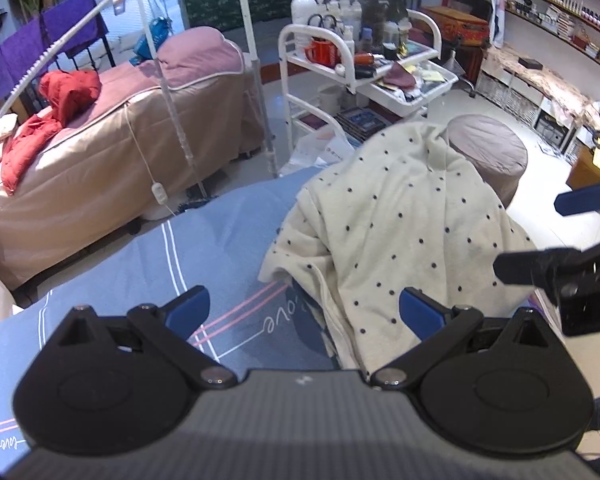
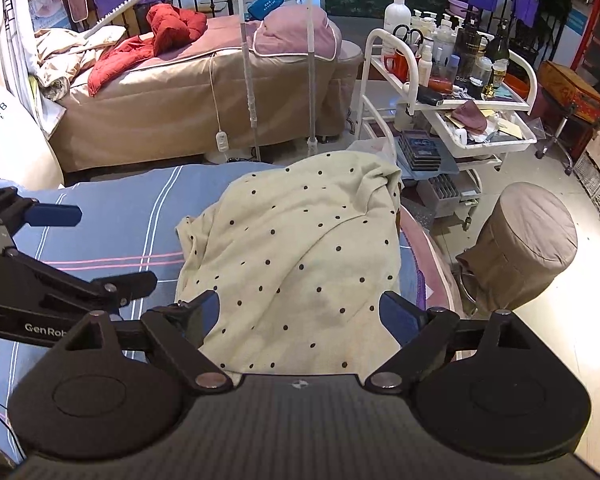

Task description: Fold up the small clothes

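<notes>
A red jacket (image 2: pixel 156 36) lies crumpled on the tan-skirted massage bed (image 2: pixel 204 92) across the floor, near its mauve pillow (image 2: pixel 296 36). Beside that bed stands a white trolley (image 2: pixel 412 80), its top shelf crowded with pump bottles (image 2: pixel 396 8). A covered round stool (image 2: pixel 528 240) sits on the floor.

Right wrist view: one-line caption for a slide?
Open right gripper hovers over a crumpled dotted garment on a blue sheet, left gripper alongside.

One dotted garment (image 2: pixel 300 256), two claws, one stool (image 2: pixel 528 248), one trolley (image 2: pixel 384 80).
</notes>
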A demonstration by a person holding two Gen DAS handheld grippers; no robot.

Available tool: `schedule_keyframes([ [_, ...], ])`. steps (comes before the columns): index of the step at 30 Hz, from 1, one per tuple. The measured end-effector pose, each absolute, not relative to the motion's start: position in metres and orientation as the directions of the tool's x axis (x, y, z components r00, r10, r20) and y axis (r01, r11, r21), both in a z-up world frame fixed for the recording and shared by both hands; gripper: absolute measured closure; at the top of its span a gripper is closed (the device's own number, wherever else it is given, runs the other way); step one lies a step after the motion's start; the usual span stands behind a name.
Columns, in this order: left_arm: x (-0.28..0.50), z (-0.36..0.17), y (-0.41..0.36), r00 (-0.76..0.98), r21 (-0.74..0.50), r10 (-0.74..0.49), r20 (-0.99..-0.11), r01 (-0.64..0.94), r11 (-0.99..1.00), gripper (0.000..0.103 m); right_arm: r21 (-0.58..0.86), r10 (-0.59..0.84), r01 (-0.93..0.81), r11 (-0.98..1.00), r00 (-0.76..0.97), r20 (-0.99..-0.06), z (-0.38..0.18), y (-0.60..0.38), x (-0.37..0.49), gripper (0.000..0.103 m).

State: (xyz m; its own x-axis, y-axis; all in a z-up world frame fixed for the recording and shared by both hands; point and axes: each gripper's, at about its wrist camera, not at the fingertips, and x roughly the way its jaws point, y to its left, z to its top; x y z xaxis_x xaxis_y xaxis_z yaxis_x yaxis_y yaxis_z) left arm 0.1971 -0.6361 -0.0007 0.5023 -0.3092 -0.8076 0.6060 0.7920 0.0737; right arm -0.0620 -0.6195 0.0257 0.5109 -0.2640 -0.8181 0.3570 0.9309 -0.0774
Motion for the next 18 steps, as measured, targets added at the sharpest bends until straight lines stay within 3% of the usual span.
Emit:
schedule_keyframes([
  [10, 0.2041, -0.0029, -0.6391, 0.479, 0.038, -0.342, -0.808, 0.622, 0.782, 0.000, -0.087, -0.278, 0.376, 0.923, 0.489, -0.827, 0.0224, -0.6155, -0.0617, 0.000],
  [18, 0.2013, -0.0048, -0.6407, 0.508, 0.085, -0.315, -0.801, 0.619, 0.781, 0.000, -0.090, -0.285, 0.388, 0.917, 0.482, -0.828, 0.0203, -0.6142, -0.0650, 0.000],
])
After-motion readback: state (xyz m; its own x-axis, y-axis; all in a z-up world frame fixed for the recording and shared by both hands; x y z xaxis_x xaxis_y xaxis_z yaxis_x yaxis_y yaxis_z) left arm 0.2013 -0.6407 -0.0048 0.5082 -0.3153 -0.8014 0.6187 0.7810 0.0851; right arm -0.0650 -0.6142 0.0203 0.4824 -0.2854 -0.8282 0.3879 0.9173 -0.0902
